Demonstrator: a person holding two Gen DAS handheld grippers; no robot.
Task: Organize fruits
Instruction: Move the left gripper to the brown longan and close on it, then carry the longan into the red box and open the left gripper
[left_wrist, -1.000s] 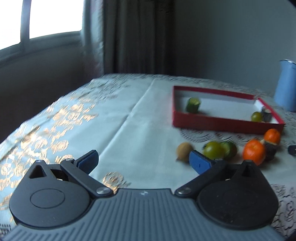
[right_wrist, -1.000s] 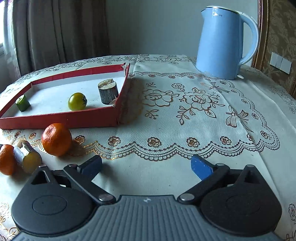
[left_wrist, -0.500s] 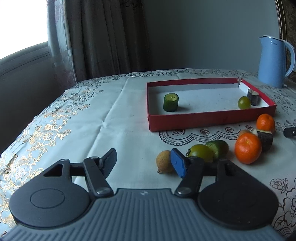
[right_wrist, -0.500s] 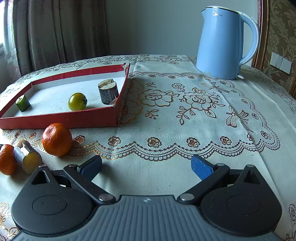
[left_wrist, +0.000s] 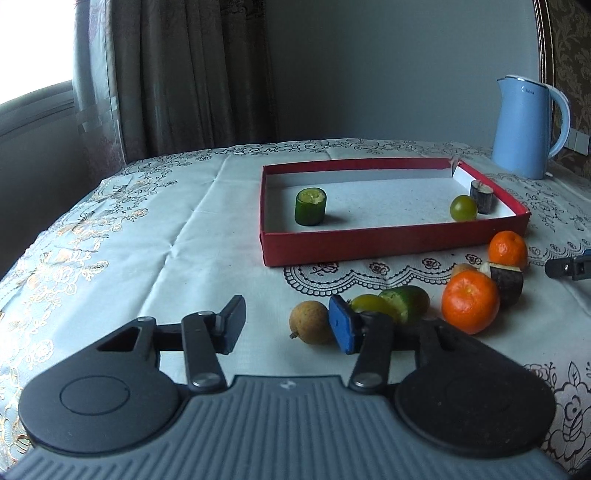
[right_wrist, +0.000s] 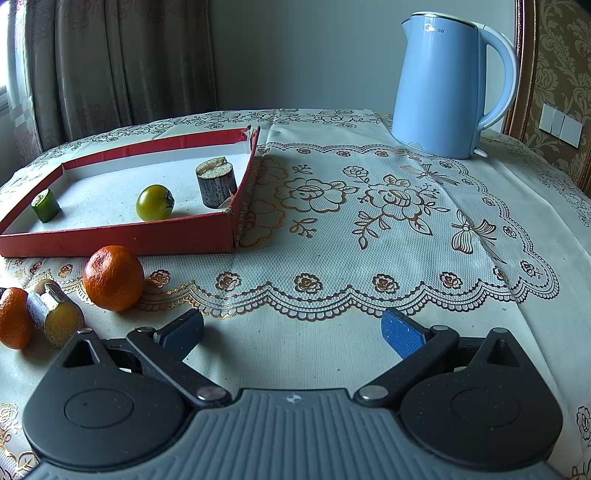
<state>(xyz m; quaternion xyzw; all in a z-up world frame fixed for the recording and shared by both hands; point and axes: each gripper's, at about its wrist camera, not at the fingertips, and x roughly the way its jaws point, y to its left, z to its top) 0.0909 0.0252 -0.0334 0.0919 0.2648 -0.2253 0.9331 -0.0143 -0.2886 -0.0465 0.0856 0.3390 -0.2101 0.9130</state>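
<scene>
A red tray (left_wrist: 369, 245) (right_wrist: 110, 240) holds a green cucumber piece (left_wrist: 310, 206), a green tomato (left_wrist: 463, 208) (right_wrist: 154, 202) and a dark sugarcane piece (left_wrist: 481, 196) (right_wrist: 216, 182). In front of it lie a brown longan (left_wrist: 311, 322), a green tomato (left_wrist: 369, 303), a cucumber piece (left_wrist: 404, 304), two oranges (left_wrist: 470, 301) (left_wrist: 508, 250) and a dark sugarcane piece (left_wrist: 506, 282). My left gripper (left_wrist: 288, 325) is open and empty, its right finger just beside the longan. My right gripper (right_wrist: 291, 330) is open and empty over bare cloth, right of an orange (right_wrist: 113, 278).
A blue kettle (right_wrist: 448, 85) (left_wrist: 526, 125) stands at the back right of the table. The lace tablecloth (right_wrist: 369, 221) covers the table. Curtains and a window lie behind the far left edge. My right gripper's tip (left_wrist: 569, 266) shows at the left view's right edge.
My left gripper has swung right toward the fruit and tray and moved closer; its jaws have narrowed somewhat. My right gripper has not moved.
</scene>
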